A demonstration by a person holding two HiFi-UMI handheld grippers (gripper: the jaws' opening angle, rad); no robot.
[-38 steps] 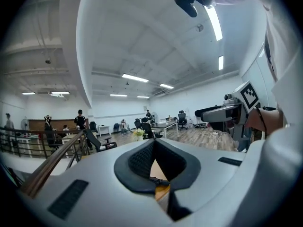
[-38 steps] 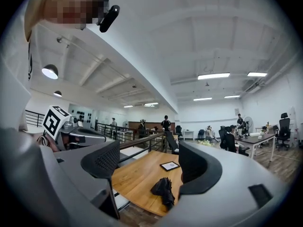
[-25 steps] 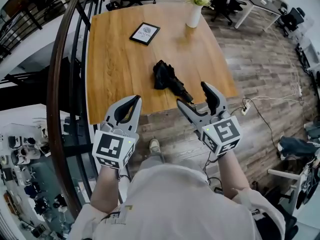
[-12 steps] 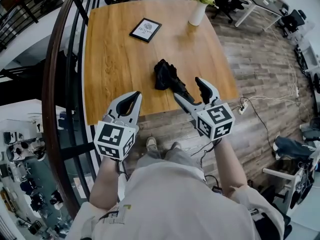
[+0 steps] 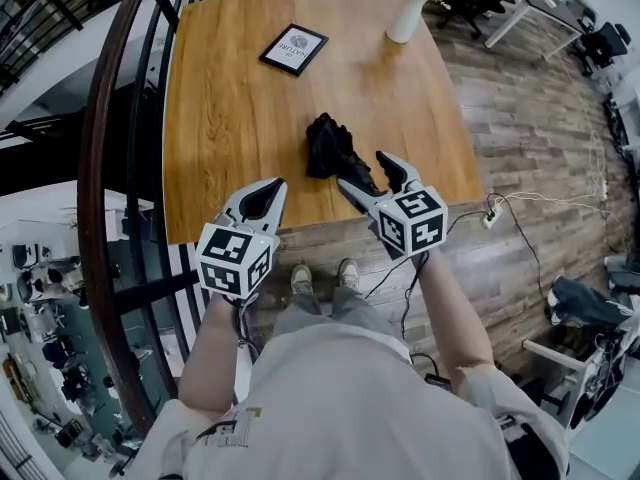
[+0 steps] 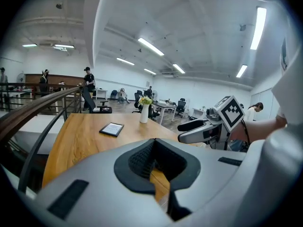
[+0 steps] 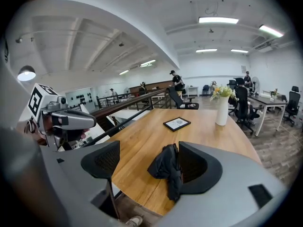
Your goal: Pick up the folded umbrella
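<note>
Head view looks steeply down; gripper views (low, near) skim the same table (image 5: 230,118).

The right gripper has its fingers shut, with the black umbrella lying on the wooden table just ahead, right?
Not quite. The right gripper view shows the right gripper's fingers apart, not shut. The black umbrella does lie on the wooden table just ahead.

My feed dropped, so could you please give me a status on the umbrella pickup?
Left tool shut, empty. Right tool open, jaws either side of folded umbrella on table, no grip yet. Vase and frame far off, nothing blocking.
</note>
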